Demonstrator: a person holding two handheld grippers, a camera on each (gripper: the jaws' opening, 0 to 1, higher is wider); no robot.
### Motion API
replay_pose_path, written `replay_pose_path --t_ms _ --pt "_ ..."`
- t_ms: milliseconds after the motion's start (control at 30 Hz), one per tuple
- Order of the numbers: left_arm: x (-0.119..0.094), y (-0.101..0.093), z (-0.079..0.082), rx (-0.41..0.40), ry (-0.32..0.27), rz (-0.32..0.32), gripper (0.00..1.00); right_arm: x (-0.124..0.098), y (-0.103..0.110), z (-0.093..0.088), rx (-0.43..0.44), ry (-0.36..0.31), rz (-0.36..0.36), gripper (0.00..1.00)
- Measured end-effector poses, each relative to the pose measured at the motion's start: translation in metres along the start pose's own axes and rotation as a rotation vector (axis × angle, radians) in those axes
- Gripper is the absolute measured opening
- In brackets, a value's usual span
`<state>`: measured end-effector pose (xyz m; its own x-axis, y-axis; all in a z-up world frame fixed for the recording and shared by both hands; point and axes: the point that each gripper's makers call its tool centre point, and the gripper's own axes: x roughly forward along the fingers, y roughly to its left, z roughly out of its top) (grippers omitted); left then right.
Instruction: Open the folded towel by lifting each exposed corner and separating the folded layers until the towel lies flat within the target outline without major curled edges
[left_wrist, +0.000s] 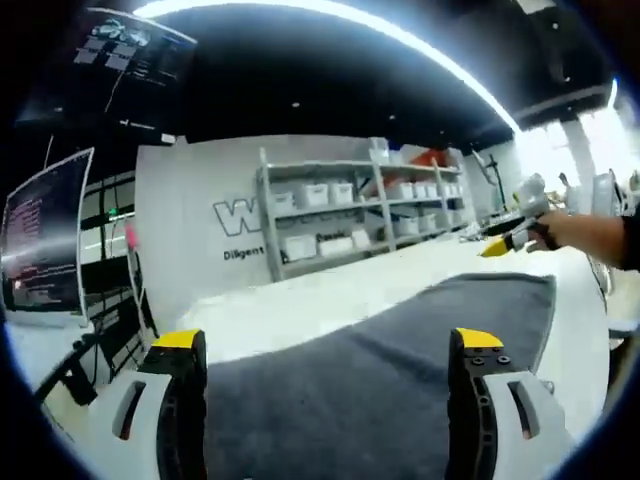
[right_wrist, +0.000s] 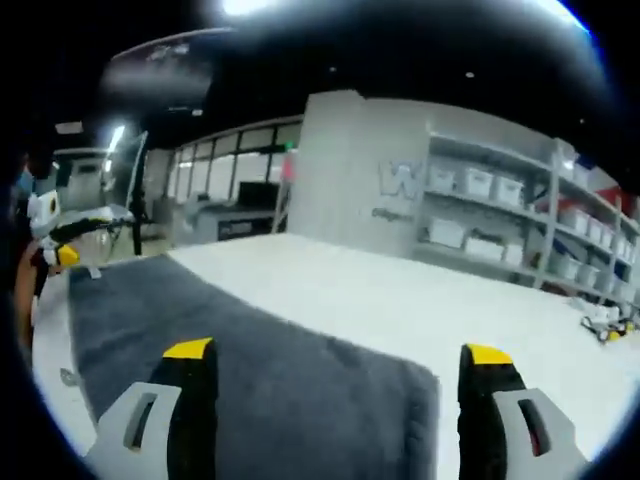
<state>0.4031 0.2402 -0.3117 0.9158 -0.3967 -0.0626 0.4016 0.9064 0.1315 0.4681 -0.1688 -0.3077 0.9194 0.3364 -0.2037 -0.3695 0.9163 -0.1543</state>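
A dark grey towel (left_wrist: 380, 350) lies spread on the white table (left_wrist: 300, 305), running from under my left gripper (left_wrist: 328, 345) toward the far right. That gripper hovers just above it, jaws wide open and holding nothing. A hand carries my right gripper (left_wrist: 508, 238) above the towel's far end. In the right gripper view the same towel (right_wrist: 250, 340) stretches away to the left, its near corner lying flat. My right gripper (right_wrist: 338, 352) is open over that end and holds nothing. The left gripper (right_wrist: 62, 235) shows at the far left, held by a hand.
Metal shelves (left_wrist: 350, 205) with white bins stand behind the table against a grey wall. A monitor (left_wrist: 45, 235) is on the left. A small yellow-tipped tool (right_wrist: 605, 322) lies on the table's far right, and a small item (right_wrist: 68, 377) lies beside the towel's edge.
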Motion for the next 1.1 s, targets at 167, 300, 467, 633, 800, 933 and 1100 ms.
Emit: replay_pose_path --t_ms 167,300,467,633,800,933,1100 --pt "-0.006 -0.008 -0.021 0.023 0.087 -0.01 1.0 -0.035 -0.029 -0.012 0.044 -0.001 -0.067 1.0" --pt "-0.013 -0.002 -0.02 0.01 0.131 -0.024 1.0 -0.057 -0.056 -0.022 0.063 0.01 -0.112 1.0" --pt "-0.012 0.036 -0.019 -0.014 0.178 0.023 1.0 -0.067 -0.098 -0.038 0.085 0.044 -0.164 1.0" --pt "0.004 0.075 -0.028 -0.031 0.229 0.08 1.0 -0.07 -0.127 -0.042 0.079 0.054 -0.192 1.0" --pt "0.032 0.103 -0.032 0.032 0.284 0.123 1.0 -0.062 -0.145 -0.03 0.09 0.034 -0.204 1.0" --pt "0.054 0.124 -0.033 -0.007 0.294 0.153 1.0 -0.052 -0.151 -0.022 0.077 0.03 -0.203 0.98" --pt "0.087 0.14 -0.05 -0.046 0.362 0.125 1.0 -0.032 -0.155 -0.006 0.046 0.024 -0.196 0.96"
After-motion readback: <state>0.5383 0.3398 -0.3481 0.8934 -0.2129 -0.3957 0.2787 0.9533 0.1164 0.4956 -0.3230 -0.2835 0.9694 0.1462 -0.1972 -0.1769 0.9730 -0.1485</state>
